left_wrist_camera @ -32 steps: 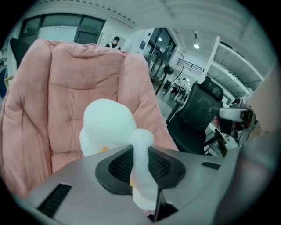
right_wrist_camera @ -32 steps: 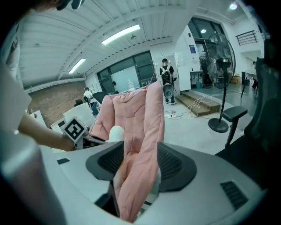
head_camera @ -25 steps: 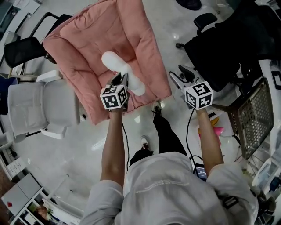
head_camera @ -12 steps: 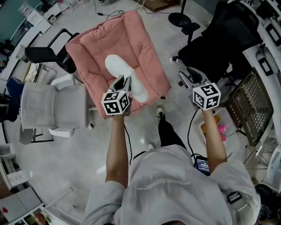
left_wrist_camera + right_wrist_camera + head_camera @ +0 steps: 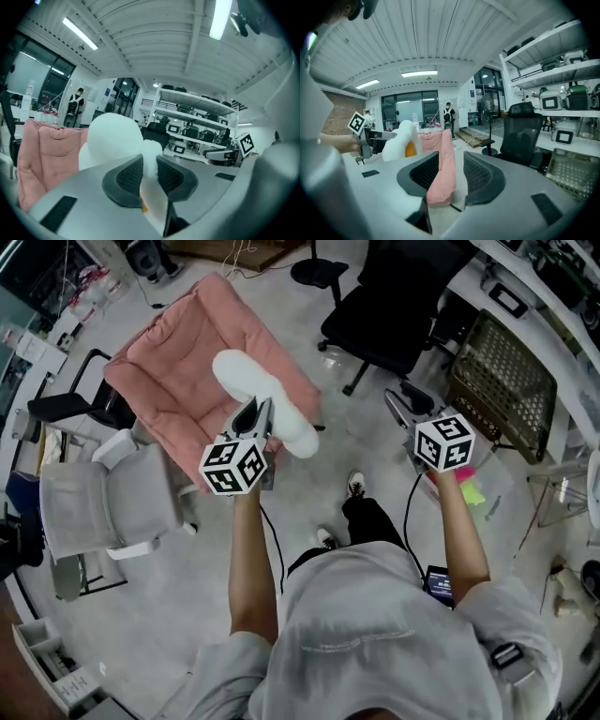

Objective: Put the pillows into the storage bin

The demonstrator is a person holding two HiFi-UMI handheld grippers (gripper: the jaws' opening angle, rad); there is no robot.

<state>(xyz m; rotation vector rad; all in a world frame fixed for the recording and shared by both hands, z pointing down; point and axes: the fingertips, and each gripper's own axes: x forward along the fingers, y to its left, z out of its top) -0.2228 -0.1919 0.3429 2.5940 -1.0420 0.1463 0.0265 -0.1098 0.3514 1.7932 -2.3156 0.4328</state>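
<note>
head view: the left claw [image 5: 255, 409], at centre left of the frame, was pinched on the near end of a long white pillow [image 5: 251, 381]. the pillow was held in the air, and in the frame it overlapped the lower right edge of a pink cushion [image 5: 173, 381] draped on a chair at upper left. the right claw [image 5: 405, 401], at centre right, was partly spread and held nothing; its jaws had just been closing. a wire basket [image 5: 497, 381] sat at upper right.

left gripper view: the pads squeezed a thin fold of the pillow, and its rounded white bulk swelled above them.

right gripper view: the jaws stood a little apart, pressing on nothing. the pink cushion showed beyond the gap. the pillow, with an orange patch, was at left.
</note>
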